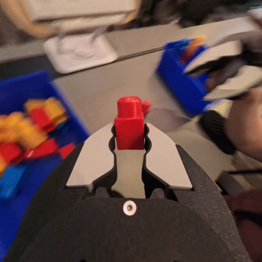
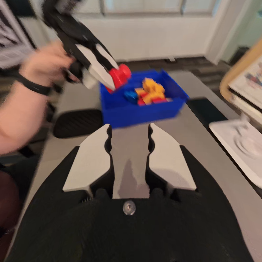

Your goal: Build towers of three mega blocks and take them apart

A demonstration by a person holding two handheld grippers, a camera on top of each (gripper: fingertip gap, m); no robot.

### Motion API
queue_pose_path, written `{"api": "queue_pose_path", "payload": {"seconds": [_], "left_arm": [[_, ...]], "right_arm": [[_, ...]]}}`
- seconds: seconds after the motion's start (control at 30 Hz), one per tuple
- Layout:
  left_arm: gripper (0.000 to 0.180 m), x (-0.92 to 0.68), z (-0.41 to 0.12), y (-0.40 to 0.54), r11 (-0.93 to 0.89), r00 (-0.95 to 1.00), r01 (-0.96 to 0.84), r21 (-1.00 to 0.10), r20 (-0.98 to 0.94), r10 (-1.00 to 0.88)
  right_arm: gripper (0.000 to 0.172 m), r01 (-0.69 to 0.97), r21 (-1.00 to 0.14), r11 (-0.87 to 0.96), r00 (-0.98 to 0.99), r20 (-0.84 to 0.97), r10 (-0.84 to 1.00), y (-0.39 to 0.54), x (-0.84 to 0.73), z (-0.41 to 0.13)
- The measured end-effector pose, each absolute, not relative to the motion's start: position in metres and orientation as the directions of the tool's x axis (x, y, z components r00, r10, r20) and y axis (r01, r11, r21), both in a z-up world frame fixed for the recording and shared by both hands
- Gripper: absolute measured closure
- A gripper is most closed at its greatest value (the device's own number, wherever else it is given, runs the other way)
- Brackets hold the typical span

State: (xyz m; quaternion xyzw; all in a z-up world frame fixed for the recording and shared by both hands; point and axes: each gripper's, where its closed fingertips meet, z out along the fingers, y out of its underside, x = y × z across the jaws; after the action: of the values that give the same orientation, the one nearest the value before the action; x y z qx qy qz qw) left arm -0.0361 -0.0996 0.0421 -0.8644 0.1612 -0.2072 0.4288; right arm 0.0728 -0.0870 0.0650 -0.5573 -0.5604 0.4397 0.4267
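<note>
Pinching a red mega block (image 1: 129,127) in the left claw (image 1: 129,136), just above the blue bin (image 2: 141,113). Spreading the right claw (image 2: 129,136) bare over the desk (image 2: 127,156). Judging no tower begun. Showing bin contents clearly only from the right wrist.

blocks (image 2: 151,92) apparently piled in bin (image 2: 141,114)

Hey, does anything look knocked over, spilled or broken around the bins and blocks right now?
Nothing stands out. The loose blocks lie jumbled inside their blue bin, none spilled onto the table. The left gripper holds a red block upright; the right gripper is open and empty.
</note>
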Motion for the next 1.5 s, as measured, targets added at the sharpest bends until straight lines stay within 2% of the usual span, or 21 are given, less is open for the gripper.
{"api": "queue_pose_path", "payload": {"seconds": [0.13,0.23,0.3,0.43,0.53,0.57,0.67,0.77,0.83,0.97,1.3,1.33,1.4,1.5], "left_arm": [[0.143,0.051,0.077,-0.117,-0.368,0.629,-0.286,-0.885,0.116,-0.769],[0.143,0.087,0.085,-0.117,-0.26,0.533,-0.359,-0.896,0.032,-0.846],[0.143,0.099,0.09,-0.114,-0.224,0.499,-0.368,-0.903,0.012,-0.867],[0.143,0.114,0.101,-0.113,-0.19,0.417,-0.326,-0.926,0.039,-0.908],[0.143,0.12,0.102,-0.113,-0.151,0.368,-0.323,-0.934,0.024,-0.93],[0.143,0.119,0.101,-0.109,-0.138,0.375,-0.327,-0.935,0.006,-0.927],[0.143,0.119,0.096,-0.103,-0.135,0.369,-0.324,-0.936,0.006,-0.929],[0.124,0.117,0.083,-0.092,-0.165,0.388,-0.359,-0.919,0.014,-0.922],[0.122,0.118,0.076,-0.089,-0.183,0.379,-0.378,-0.908,0.029,-0.925],[0.141,0.121,0.079,-0.087,-0.16,0.34,-0.285,-0.945,0.056,-0.939],[0.143,0.119,0.07,-0.092,-0.175,0.259,-0.256,-0.951,0.107,-0.96],[0.143,0.118,0.071,-0.091,-0.177,0.26,-0.255,-0.951,0.109,-0.959],[0.144,0.111,0.078,-0.084,-0.136,0.303,-0.235,-0.963,0.06,-0.951],[0.144,0.083,0.097,-0.076,-0.1,0.38,-0.179,-0.979,0.025,-0.924]], "right_arm": [[0.131,-0.036,-0.993,-0.108,-0.145,-0.102,0.984,-0.111,0.091,0.125],[0.137,-0.098,-0.986,-0.136,-0.109,-0.125,0.986,-0.105,0.103,0.14],[0.135,-0.082,-0.989,-0.122,-0.103,-0.113,0.988,-0.105,0.105,0.14],[0.119,-0.013,-0.989,-0.146,-0.125,-0.143,0.982,-0.105,0.103,0.13],[0.125,-0.014,-0.978,-0.21,-0.2,-0.203,0.959,-0.109,0.103,0.129],[0.143,-0.013,-0.976,-0.219,-0.233,-0.21,0.95,-0.111,0.104,0.129],[0.144,0.006,-0.986,-0.17,-0.197,-0.167,0.966,-0.104,0.103,0.122],[0.144,0.012,-0.996,-0.087,-0.136,-0.088,0.987,-0.097,0.102,0.119],[0.143,0.046,-0.997,-0.055,-0.12,-0.06,0.991,-0.096,0.1,0.114],[0.143,0.054,-0.998,-0.027,-0.08,-0.032,0.996,-0.093,0.095,0.11],[0.143,0.085,-0.996,0.002,-0.039,-0.001,0.999,-0.094,0.09,0.103],[0.142,0.075,-0.997,0.006,-0.027,0.004,1.0,-0.092,0.09,0.105],[0.118,0.053,-0.998,0.015,0.025,0.016,1.0,-0.085,0.093,0.11],[0.116,0.056,-0.998,-0.015,0.168,-0.005,0.986,-0.059,0.1,0.105]]}}
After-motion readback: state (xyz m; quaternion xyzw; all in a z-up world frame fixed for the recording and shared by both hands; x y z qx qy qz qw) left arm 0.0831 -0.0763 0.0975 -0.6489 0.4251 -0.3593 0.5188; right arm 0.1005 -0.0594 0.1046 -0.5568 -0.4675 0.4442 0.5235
